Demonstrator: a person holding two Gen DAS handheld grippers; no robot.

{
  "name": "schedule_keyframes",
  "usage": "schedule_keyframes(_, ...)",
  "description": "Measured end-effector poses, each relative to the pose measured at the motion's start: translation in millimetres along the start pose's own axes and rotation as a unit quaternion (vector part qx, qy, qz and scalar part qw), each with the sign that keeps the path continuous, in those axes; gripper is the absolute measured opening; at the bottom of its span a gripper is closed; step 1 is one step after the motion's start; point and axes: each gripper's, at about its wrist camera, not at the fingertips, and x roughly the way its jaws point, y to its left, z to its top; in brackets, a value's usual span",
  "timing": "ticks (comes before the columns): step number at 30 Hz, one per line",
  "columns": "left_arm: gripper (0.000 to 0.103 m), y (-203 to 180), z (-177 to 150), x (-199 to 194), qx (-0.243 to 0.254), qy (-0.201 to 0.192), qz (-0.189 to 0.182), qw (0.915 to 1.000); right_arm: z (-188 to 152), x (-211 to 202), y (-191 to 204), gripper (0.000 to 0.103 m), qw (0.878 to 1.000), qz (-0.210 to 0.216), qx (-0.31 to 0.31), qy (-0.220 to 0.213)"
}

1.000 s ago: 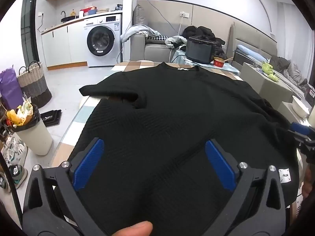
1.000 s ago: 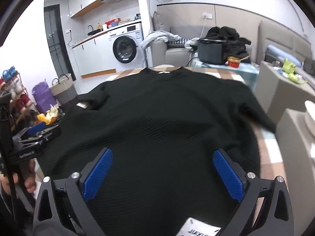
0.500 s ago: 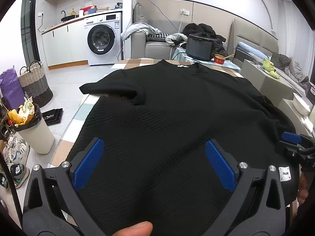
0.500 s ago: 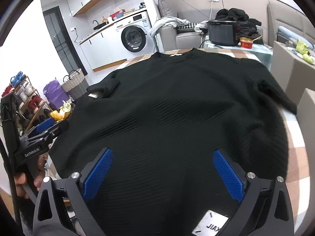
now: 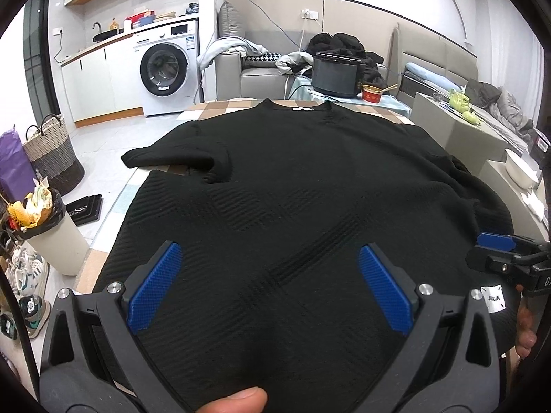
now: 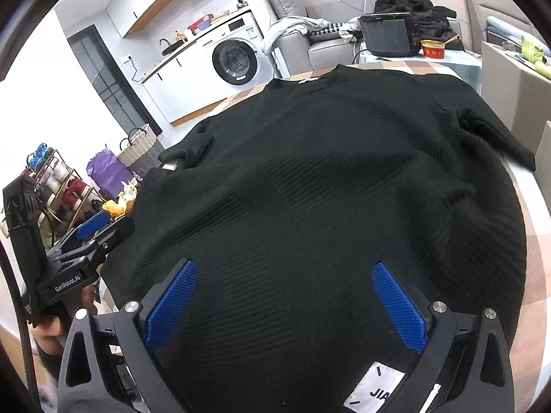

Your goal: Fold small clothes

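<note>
Sweater: a black knit sweater lies flat, spread over nearly the whole checked table, collar at the far end, hem at the near edge.
Sleeves: the left sleeve is tucked sideways at the table's left edge; the right sleeve runs out toward the right edge.
Label: a white sewn label sits on the hem, near the right corner.
Left tool: the left tool hangs over the near hem, blue pads spread wide, nothing between them.
Right tool: the right tool is over the hem beside the label, pads likewise wide apart and empty.
Hands: a thumb tip shows at the bottom of the left view.
Left of the table: a bin with a black liner, a woven basket, a purple bag, shoes on the floor.
Far end: a dark box-like appliance and a red bowl on a low stand just past the collar; a sofa heaped with clothes behind, a washing machine farther left.
Right of the table: pale boxy furniture close alongside, with a white bowl on a lower piece.
Open room: bare tiled floor on the left between table and basket; the sweater covers the table almost edge to edge.
</note>
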Motion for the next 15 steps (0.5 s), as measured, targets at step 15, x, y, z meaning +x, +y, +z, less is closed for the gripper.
schedule_keyframes(15, 0.102, -10, 4, 7, 0.015, 0.015, -0.003, 0.9998, -10, 8, 12, 0.103, 0.998, -0.046, -0.032, 0.027)
